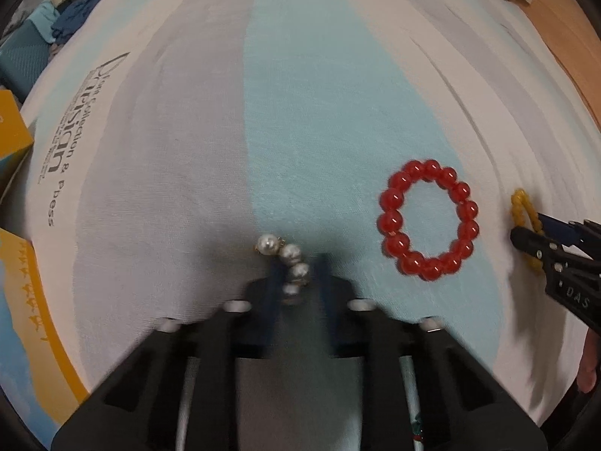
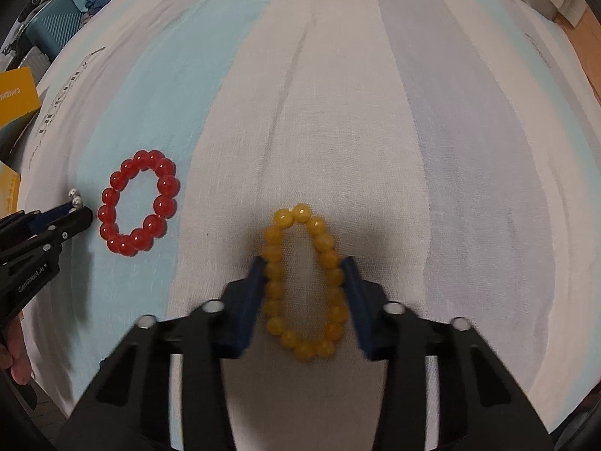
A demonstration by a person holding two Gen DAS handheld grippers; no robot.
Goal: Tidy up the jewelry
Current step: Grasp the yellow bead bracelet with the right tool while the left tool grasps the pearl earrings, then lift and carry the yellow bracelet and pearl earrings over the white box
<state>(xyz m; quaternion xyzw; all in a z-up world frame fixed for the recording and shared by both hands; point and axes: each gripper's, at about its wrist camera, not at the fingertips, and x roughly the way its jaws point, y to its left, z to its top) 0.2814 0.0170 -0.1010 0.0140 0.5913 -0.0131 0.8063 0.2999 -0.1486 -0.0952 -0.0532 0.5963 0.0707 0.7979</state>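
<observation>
Jewelry lay on a striped cloth [image 2: 338, 120]: pearl strand [image 1: 287, 259] sat betw. left tool [image 1: 298, 274] fingers, closed in on it; yellow bead bracelet [image 2: 304, 285] sat betw. right tool [image 2: 305, 274] pads, both touching its sides, squeezed to an oval. Red bead bracelet [image 1: 428, 220] lay loose betw. the two. Yellow box [image 1: 11, 131] sat at cloth's left edge.

red [image 1: 428, 221], yellow [image 2: 304, 282], pearl bracelets [image 1: 287, 263] on striped cloth [image 1: 188, 150]
</observation>
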